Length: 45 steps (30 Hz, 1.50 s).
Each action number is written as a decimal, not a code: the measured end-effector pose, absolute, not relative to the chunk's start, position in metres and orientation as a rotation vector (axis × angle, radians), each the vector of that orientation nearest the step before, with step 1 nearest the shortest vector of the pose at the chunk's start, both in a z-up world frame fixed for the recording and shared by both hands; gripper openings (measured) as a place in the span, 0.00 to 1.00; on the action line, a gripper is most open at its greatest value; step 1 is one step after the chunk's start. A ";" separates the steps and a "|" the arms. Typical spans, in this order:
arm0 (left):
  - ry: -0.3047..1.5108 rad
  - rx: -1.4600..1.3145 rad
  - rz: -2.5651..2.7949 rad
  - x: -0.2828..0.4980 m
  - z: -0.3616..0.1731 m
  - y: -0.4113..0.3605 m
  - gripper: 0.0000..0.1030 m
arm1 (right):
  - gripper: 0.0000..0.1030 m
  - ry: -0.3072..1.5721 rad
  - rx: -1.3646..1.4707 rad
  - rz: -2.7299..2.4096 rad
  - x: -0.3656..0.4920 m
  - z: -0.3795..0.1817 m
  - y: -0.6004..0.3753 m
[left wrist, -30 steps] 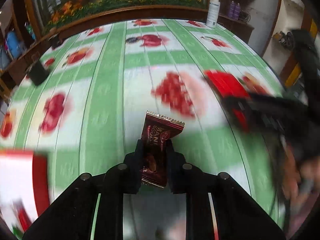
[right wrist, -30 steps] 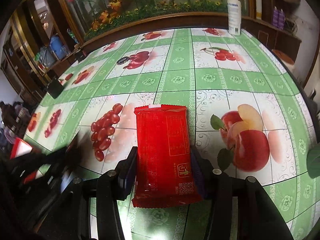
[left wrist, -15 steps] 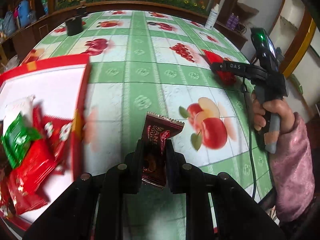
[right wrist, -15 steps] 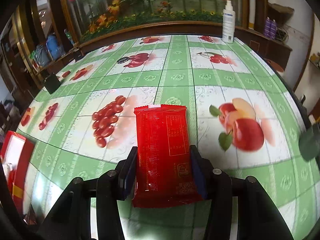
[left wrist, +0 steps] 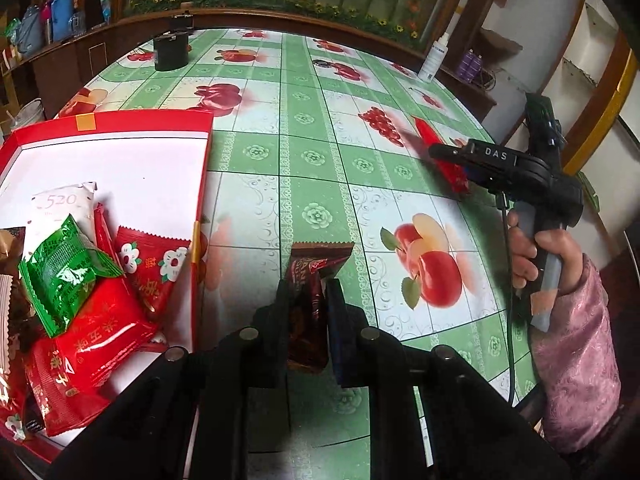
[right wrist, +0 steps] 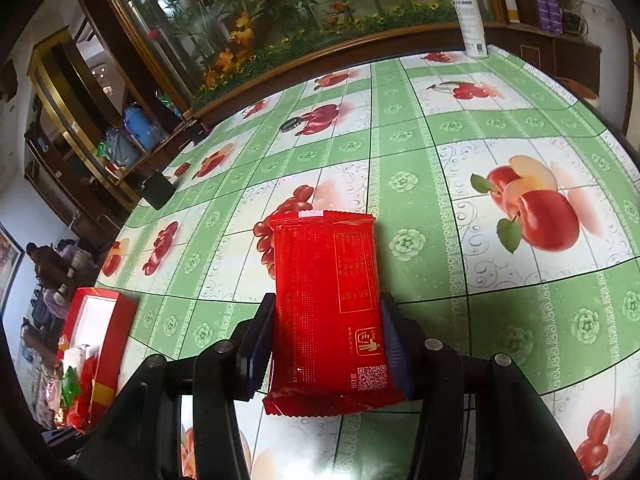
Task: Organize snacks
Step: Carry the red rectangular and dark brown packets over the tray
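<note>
My left gripper point(left wrist: 306, 292) grips a dark brown snack packet point(left wrist: 308, 320), and its jaws are closing tighter on it. It hangs above the tablecloth just right of a red box point(left wrist: 148, 128) with a white floor. In the box lie a green packet point(left wrist: 64, 276), red packets point(left wrist: 92, 340) and a white one point(left wrist: 60, 204). My right gripper point(right wrist: 326, 320) is shut on a flat red packet point(right wrist: 324, 280), held above the table. From the left wrist view the right gripper point(left wrist: 448, 156) shows at the right with that red packet point(left wrist: 430, 136). The red box point(right wrist: 120, 320) is far left of it.
A green fruit-print cloth point(left wrist: 316, 160) covers the table. A black tin point(left wrist: 171, 51) stands at the far left and a white spray bottle point(right wrist: 468, 24) at the far right edge. A hand point(left wrist: 528, 248) in a pink sleeve holds the right gripper.
My left gripper has swung left with the brown packet, bringing the red box and its snacks into view. The right gripper has shifted slightly with the red packet.
</note>
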<state>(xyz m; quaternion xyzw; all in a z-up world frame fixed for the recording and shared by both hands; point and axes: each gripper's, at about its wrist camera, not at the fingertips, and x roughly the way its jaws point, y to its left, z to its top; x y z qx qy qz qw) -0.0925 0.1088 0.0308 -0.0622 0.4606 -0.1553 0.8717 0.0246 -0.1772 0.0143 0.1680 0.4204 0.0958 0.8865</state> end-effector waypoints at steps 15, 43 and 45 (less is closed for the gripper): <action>0.905 -0.111 -0.312 -0.111 0.028 0.122 0.12 | 0.49 0.844 0.360 0.248 0.020 0.025 -0.177; 0.855 -0.144 -0.336 -0.134 0.039 0.136 0.08 | 0.49 0.763 0.317 0.367 0.007 0.038 -0.154; 0.832 -0.142 -0.338 -0.137 0.046 0.137 0.08 | 0.49 0.748 0.309 0.398 0.002 0.043 -0.147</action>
